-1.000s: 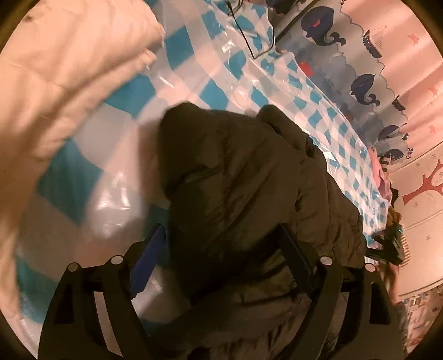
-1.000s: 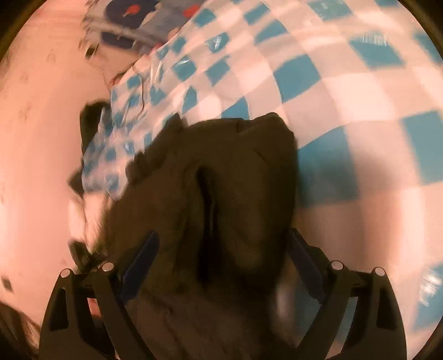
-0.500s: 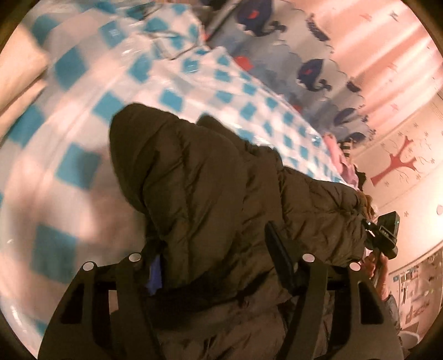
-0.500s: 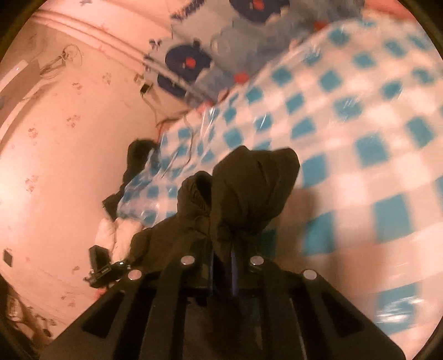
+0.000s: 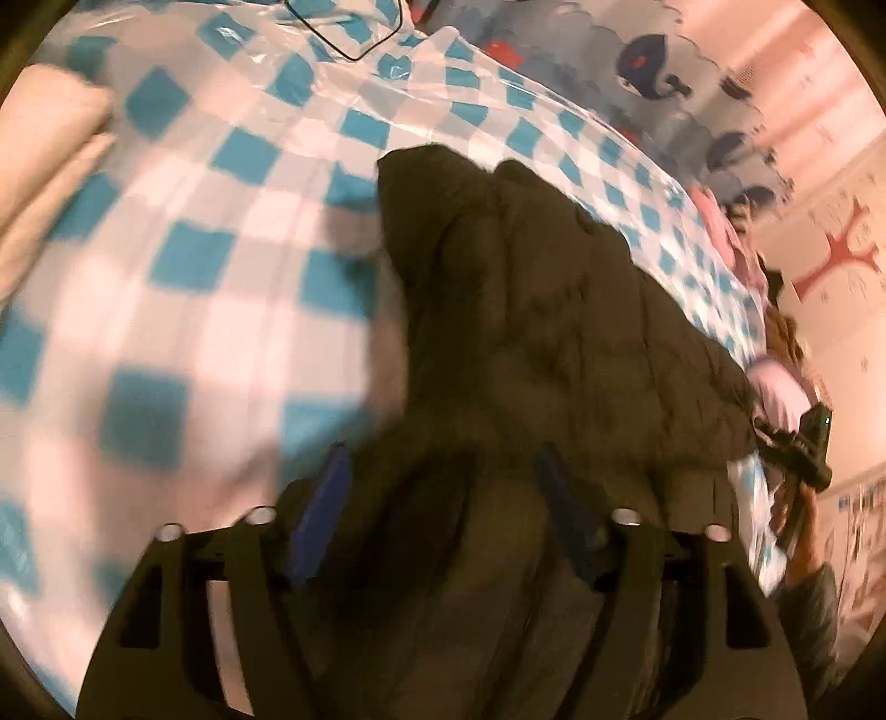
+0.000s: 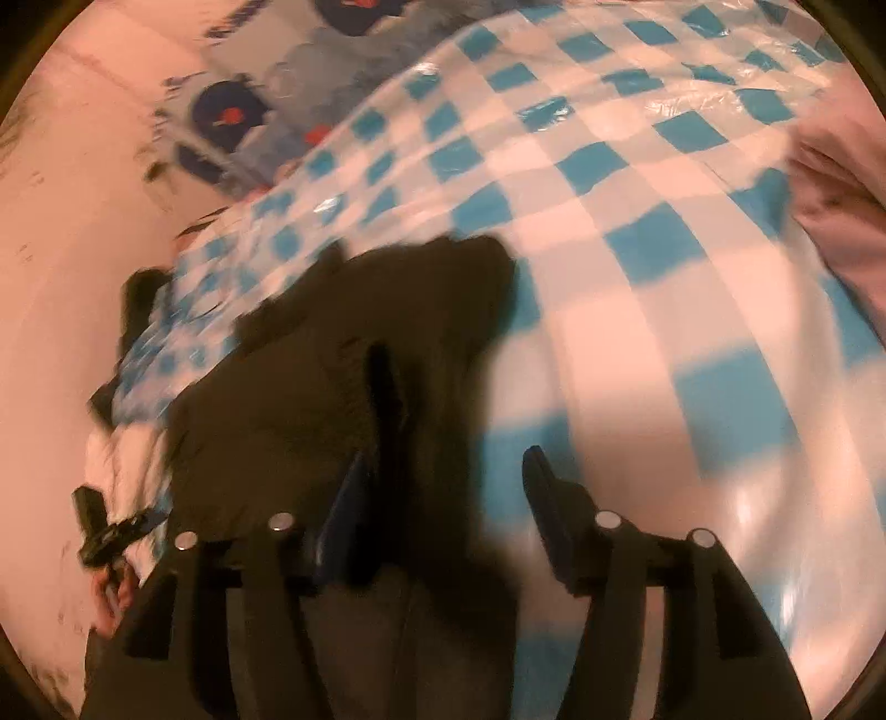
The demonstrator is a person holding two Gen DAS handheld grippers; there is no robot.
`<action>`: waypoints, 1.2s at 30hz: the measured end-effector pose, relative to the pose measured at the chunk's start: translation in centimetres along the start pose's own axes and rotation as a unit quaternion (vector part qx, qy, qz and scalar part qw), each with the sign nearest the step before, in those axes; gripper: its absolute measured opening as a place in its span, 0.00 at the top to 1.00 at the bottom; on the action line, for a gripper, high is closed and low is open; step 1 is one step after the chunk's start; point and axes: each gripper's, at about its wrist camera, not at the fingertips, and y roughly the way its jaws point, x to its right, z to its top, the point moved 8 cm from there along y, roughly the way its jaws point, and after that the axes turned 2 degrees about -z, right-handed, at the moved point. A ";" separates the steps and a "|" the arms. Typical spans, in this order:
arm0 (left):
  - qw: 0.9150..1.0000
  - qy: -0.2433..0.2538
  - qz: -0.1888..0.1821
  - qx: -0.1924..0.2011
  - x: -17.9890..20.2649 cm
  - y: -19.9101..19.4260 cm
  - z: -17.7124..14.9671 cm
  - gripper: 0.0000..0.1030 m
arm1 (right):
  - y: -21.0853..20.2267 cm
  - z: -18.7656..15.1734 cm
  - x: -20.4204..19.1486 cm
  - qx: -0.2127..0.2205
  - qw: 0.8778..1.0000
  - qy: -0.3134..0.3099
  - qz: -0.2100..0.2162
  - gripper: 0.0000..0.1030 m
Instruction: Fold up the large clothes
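A dark olive puffer jacket [image 5: 531,310] lies bunched on a blue-and-white checked plastic sheet [image 5: 183,310]. In the left wrist view my left gripper [image 5: 443,471] is open, its blue-padded fingers [image 5: 321,498] apart with jacket fabric lying between them. In the right wrist view the jacket [image 6: 343,376] fills the lower left. My right gripper [image 6: 443,471] is open, its jaws wide apart over the jacket's right edge. The other gripper shows at the far edge of each view, at the right [image 5: 797,443] and at the left [image 6: 105,531].
A cream folded cover [image 5: 50,166] lies at the left of the sheet. A pink cloth [image 6: 847,199] lies at the right. A whale-print fabric [image 5: 653,61] hangs behind. A black cable [image 5: 354,50] crosses the far sheet. Pink walls surround.
My right gripper was shut on the jacket half a second ago and has opened. Both grippers have dropped toward the sheet. The jacket now lies lower and flatter.
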 end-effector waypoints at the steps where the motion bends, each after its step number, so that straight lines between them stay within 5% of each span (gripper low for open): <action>1: 1.000 -0.001 -0.005 -0.007 -0.7 -1.1 -1.5 0.22 | -1.4 -1.9 -0.4 -0.008 1.000 -0.005 0.013 0.37; 6: 0.998 -0.026 -0.021 -0.056 -4.0 -4.3 -10.3 0.21 | -6.7 -13.2 -0.9 -0.054 0.996 0.010 0.067 0.34; 11: 0.997 -0.024 -0.029 -0.064 -3.2 -4.7 -14.8 0.20 | -8.9 -20.9 -0.3 -0.082 0.990 0.047 0.108 0.34; 21: 0.998 -0.037 0.007 -0.056 -3.7 -6.2 -19.7 0.20 | -9.5 -25.3 -2.7 -0.107 0.977 0.069 0.171 0.29; 28: 0.996 -0.043 -0.016 -0.082 -2.7 -5.2 -22.8 0.20 | -8.9 -26.5 -4.4 -0.115 0.978 0.033 0.169 0.29; 29: 0.995 -0.038 -0.020 -0.085 -2.1 -5.1 -23.2 0.20 | -8.7 -26.5 -4.6 -0.111 0.979 0.030 0.169 0.32; 31: 0.996 -0.023 -0.017 -0.085 -1.0 -5.0 -23.7 0.20 | -8.6 -26.6 -5.0 -0.106 0.980 0.023 0.164 0.86; 33: 0.997 -0.013 -0.018 -0.080 0.1 -5.5 -24.0 0.31 | -9.0 -26.7 -5.5 -0.094 0.982 0.014 0.166 0.88; 36: 0.997 -0.026 -0.036 -0.068 1.0 -7.2 -23.7 0.65 | -11.0 -25.8 -7.1 -0.057 0.981 0.000 0.183 0.90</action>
